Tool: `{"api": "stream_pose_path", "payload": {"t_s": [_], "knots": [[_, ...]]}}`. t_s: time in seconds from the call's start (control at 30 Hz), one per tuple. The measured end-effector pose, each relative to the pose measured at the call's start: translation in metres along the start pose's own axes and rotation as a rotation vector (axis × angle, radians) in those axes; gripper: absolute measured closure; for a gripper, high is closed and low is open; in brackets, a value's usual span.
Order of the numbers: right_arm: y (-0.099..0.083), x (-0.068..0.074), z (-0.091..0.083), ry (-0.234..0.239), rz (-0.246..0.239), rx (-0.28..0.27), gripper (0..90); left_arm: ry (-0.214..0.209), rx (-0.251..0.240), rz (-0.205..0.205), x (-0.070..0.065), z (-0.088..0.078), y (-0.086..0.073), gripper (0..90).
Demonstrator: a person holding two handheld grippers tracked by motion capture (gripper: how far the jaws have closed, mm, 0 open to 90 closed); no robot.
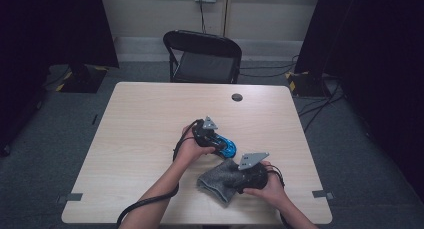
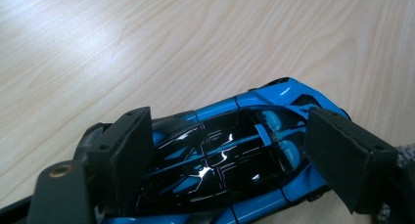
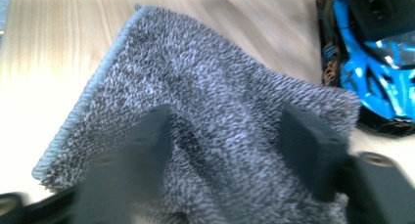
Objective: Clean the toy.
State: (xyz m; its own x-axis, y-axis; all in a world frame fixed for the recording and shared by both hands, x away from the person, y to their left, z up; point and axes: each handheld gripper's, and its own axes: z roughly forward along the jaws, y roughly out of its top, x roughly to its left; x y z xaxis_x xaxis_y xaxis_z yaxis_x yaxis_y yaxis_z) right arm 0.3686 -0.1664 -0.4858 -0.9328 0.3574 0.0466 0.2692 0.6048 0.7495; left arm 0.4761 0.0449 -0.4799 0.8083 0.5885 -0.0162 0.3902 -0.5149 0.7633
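Observation:
A blue and black toy car (image 1: 228,148) lies on the wooden table (image 1: 150,119), right of centre. My left gripper (image 1: 220,141) is on top of it. In the left gripper view the car (image 2: 220,160) lies lengthwise between the jaws, and the left gripper (image 2: 227,121) is open, one jaw on each side of the dark cabin. A grey towelling cloth (image 1: 217,181) lies crumpled just in front of the car. My right gripper (image 1: 239,180) hovers over the cloth (image 3: 195,72). In its own view, the right gripper (image 3: 227,119) is open above the pile, and the car (image 3: 377,72) sits at the top right.
A black folding chair (image 1: 202,59) stands behind the table's far edge. A round cable hole (image 1: 237,97) sits near that edge. The left gripper's cable (image 1: 145,204) trails off the near edge. Dark stands and floor cables flank the table.

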Motion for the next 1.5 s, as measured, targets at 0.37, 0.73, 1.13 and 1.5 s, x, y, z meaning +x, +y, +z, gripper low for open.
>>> {"api": "stream_pose_path", "payload": {"t_s": [0.37, 0.73, 1.13, 1.5], "knots": [[-0.002, 0.005, 0.009, -0.008, -0.062, 0.079, 31.2, -0.018, -0.011, 0.005, 0.000, 0.004, 0.000, 16.8], [0.004, 0.015, 0.008, -0.092, -0.080, 0.095, 70.9, -0.016, -0.040, 0.011, -0.002, 0.005, -0.004, 15.7], [0.005, 0.002, 0.004, -0.089, 0.019, 0.090, 75.4, -0.039, -0.058, 0.032, 0.000, 0.007, -0.008, 10.7], [0.003, -0.002, 0.004, -0.066, 0.058, 0.076, 74.4, -0.047, -0.042, 0.055, 0.002, 0.007, -0.009, 7.1]]}}
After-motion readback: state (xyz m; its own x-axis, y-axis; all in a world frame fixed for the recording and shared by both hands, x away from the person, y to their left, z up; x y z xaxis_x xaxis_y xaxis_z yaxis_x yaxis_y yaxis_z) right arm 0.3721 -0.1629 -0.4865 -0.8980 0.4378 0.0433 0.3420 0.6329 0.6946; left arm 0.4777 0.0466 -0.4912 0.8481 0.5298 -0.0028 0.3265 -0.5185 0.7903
